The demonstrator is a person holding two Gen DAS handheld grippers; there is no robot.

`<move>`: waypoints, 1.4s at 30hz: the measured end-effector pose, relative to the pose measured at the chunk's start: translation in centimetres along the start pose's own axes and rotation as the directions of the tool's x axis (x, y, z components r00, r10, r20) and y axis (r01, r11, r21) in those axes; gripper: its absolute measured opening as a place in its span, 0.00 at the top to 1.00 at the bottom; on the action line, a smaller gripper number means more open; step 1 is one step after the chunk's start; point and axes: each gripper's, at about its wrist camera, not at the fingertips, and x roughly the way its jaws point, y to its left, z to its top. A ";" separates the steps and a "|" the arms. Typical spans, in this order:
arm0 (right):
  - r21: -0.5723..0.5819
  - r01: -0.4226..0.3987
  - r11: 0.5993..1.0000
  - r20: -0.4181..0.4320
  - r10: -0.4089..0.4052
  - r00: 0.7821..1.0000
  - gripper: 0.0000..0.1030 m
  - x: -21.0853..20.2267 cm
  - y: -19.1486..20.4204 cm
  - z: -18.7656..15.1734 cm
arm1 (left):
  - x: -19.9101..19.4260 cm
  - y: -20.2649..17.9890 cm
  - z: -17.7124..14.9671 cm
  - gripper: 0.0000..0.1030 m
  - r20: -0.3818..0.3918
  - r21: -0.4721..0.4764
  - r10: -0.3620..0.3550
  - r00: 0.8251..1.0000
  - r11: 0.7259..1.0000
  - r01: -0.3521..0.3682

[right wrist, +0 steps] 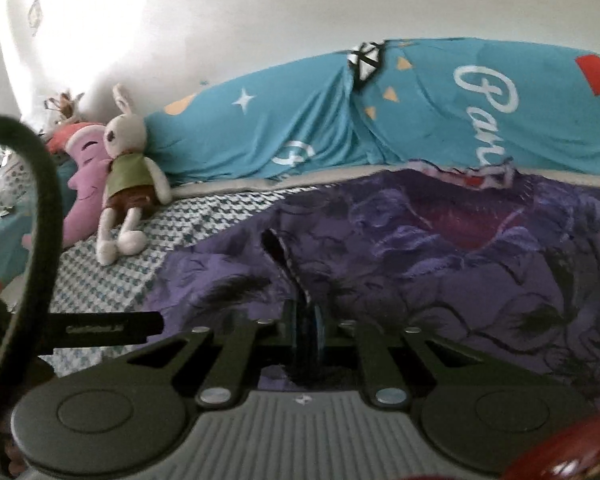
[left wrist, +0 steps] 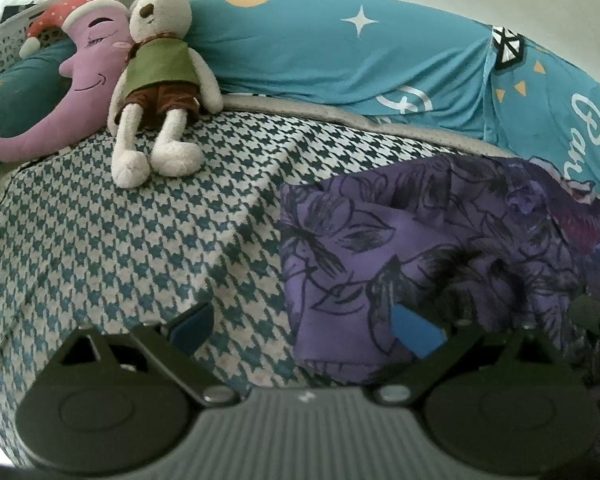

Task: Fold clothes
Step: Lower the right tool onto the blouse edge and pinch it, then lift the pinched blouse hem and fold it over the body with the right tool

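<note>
1. at the far left of the bed, well clear of the work, a purple moon plush (left wrist: 82,80) and a rabbit plush (left wrist: 160,76) lean against the teal bedding (left wrist: 340,56); neither touches the garment.
2. the houndstooth bedsheet (left wrist: 120,240) is the folding surface, and its left part lies bare.
3. the task's thing, a purple floral garment (left wrist: 440,248), lies on the right part of the sheet. its left edge reads fairly straight in the left wrist view, which may be a fold line, but the cloth is bunched and rippled further right. the folding looks to be at an early or middle stage: the piece is not yet a flat, tidy packet, and smoothing plus at least one more fold seems left to do.
4. the left gripper (left wrist: 306,326) sits low over the garment's near-left corner with its jaws spread wide and nothing between them; one blue pad (left wrist: 192,322) hangs over the bare sheet and the other over the purple cloth.
5. the right gripper (right wrist: 306,334) is low over the middle of the garment (right wrist: 420,264), pointing toward the wall, its jaws closed tight. a raised ridge of cloth (right wrist: 286,264) runs up from the fingertips, so it appears to be pinching a fold of the fabric.
</note>
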 end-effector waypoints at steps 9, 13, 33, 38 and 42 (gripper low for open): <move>0.048 0.063 0.997 -0.021 -0.062 0.998 0.79 0.1 -1.1 -0.3 | 0.2 -1.1 -0.4 0.03 -0.015 0.031 -0.017 1.000 0.999 0.018; 0.193 0.094 0.977 -0.031 -0.090 0.995 0.79 -0.1 -3.5 0.0 | 0.3 -1.0 -0.4 0.03 -0.020 0.027 -0.018 1.000 0.999 0.018; 0.238 0.060 0.969 -0.075 -0.044 0.996 0.56 1.5 -5.8 -0.4 | 0.4 -1.1 -0.4 0.02 -0.028 0.034 -0.016 0.999 0.999 0.017; 0.189 0.058 0.980 -0.070 -0.045 0.997 0.67 2.4 -4.9 -0.8 | 0.6 -0.7 -0.5 0.02 -0.038 0.025 -0.013 0.999 1.000 0.014; 0.142 0.054 0.988 -0.038 -0.049 0.998 0.85 2.0 -4.1 -0.5 | 0.7 -0.4 -0.5 0.02 -0.049 0.020 -0.016 0.999 1.000 0.017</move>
